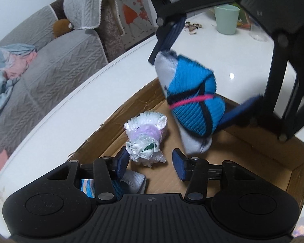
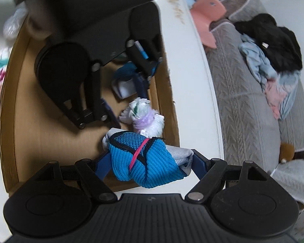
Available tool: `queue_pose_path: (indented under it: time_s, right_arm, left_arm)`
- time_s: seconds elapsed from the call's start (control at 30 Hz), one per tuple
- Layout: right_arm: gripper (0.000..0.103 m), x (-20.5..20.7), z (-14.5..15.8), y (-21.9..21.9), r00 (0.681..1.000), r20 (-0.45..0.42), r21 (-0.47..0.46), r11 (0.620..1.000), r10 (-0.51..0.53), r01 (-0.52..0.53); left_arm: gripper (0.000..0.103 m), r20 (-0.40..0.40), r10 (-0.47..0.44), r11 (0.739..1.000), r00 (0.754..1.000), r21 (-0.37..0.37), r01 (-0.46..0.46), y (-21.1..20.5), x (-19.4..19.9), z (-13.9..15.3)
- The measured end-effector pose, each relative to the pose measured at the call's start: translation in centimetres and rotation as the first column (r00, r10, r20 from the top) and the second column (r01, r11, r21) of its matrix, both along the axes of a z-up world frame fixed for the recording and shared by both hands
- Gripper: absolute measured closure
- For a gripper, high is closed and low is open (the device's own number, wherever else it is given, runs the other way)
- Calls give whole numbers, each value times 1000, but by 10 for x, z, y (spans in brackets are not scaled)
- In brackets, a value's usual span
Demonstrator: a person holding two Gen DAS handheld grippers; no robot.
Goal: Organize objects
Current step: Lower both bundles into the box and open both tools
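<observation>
My right gripper [image 2: 150, 165] is clamped across a blue-and-grey rolled sock bundle [image 2: 147, 162] tied with a pink band, hanging over the cardboard box [image 1: 300, 172] at about one o'clock in the left wrist view. My left gripper [image 1: 151, 164] stands apart, pads clear of the white sock bundle [image 1: 146, 141] with the lilac band at twelve o'clock on the box floor. I judge both bundles light, soft and squashy, best pinched across the banded middle.
</observation>
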State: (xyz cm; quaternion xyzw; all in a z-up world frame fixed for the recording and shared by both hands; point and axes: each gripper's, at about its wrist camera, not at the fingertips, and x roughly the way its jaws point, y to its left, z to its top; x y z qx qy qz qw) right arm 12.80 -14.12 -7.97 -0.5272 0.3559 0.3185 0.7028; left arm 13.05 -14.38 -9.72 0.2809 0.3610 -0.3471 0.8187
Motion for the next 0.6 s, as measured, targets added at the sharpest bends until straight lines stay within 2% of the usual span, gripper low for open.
queue_pose_path:
  time_s: [0.1, 0.27, 0.43, 0.6]
  right_arm:
    - [26, 1, 0, 1, 1000, -12, 24, 1000, -5, 5]
    - [26, 4, -7, -2, 999, -53, 12, 1000, 0, 1]
    - [25, 13, -7, -12, 993, -103, 80, 995, -59, 67]
    - [22, 5, -3, -20, 994, -96, 132, 989, -53, 66]
  left_arm:
    - [49, 7, -9, 1000, 1000, 15, 8, -1, -2, -1]
    - [46, -1, -19, 999, 1000, 26, 19, -1, 0, 1]
    - [44, -29, 5, 1000, 1000, -8, -5, 1, 4, 3]
    - [42, -38, 12, 999, 999, -39, -14, 4, 7, 7]
